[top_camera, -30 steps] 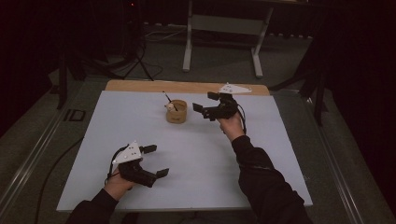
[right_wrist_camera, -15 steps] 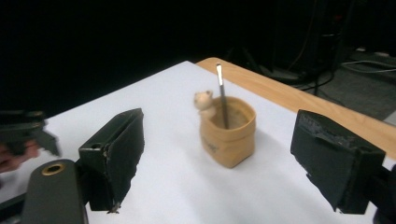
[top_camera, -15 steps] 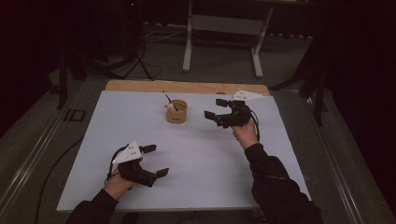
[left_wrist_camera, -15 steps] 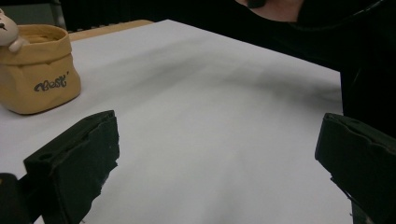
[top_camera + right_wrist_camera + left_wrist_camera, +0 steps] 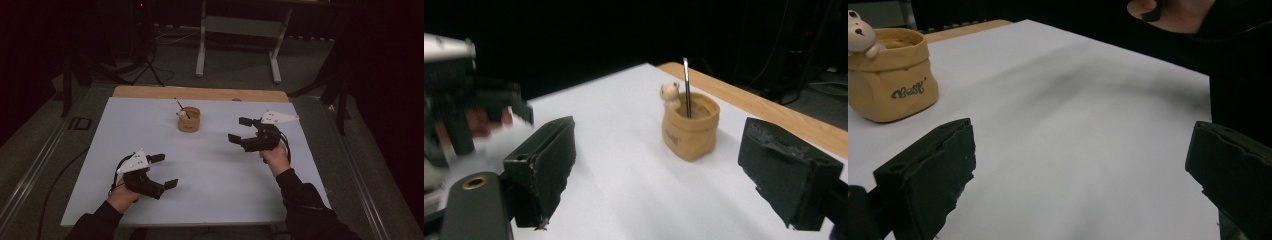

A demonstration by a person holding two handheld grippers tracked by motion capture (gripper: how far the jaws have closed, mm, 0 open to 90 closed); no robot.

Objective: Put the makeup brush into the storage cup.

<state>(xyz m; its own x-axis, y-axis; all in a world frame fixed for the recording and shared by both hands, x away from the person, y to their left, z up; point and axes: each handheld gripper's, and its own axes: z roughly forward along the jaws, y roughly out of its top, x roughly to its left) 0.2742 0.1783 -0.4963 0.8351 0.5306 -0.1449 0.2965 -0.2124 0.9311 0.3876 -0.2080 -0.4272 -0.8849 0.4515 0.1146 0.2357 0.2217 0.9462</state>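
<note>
Tan pot (image 5: 189, 120) w/ thin dark stick (image 5: 180, 107) & small figurine on rim sits far-centre on white table (image 5: 225, 175). L gripper (image 5: 162, 171) near front-left, jaws apart, holding nothing. R gripper (image 5: 239, 130) just right of pot, jaws wide, nothing between.

In the left gripper view the tan cup (image 5: 892, 75) is cut by the left edge, its lettering too blurred to read. The left claw (image 5: 469, 110), seen from the right gripper view, is smeared with blur. The pen's (image 5: 686, 87) lower end is hidden inside the cup.
</note>
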